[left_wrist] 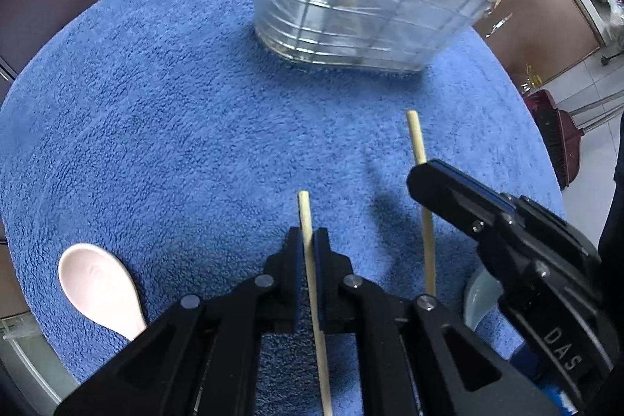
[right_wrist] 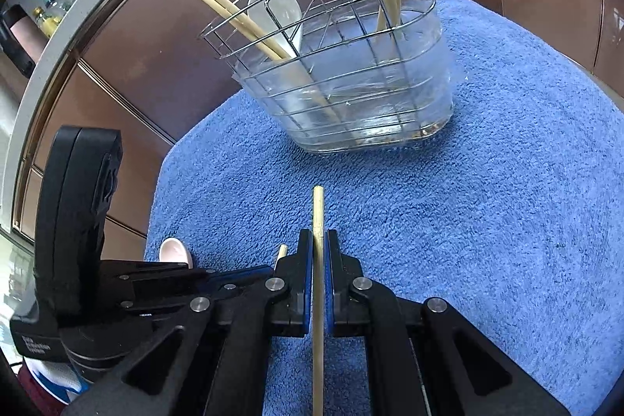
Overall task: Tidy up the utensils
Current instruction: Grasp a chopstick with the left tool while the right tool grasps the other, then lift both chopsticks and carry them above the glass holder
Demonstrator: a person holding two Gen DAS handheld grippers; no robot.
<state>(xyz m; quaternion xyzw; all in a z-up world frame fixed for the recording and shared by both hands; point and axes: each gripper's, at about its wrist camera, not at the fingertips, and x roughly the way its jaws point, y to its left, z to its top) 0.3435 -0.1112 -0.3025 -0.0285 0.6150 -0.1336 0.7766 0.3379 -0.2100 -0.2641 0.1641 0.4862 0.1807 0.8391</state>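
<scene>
Both wrist views look down, apparently close, sharing the towel (left_wrist: 175, 104).

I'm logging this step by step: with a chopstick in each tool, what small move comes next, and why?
Probably carry both forward and up toward the wire basket. The left tool is shut on one chopstick, the right tool on another chopstick, and chopsticks already stand in the basket.

A rack (right_wrist: 343, 73) stood at the towel's (right_wrist: 487, 201) far side, holding chopsticks (right_wrist: 234, 14) and spoons (right_wrist: 282, 14). Nearer, 1 spoon (left_wrist: 101, 289) lay left on the towel.
</scene>
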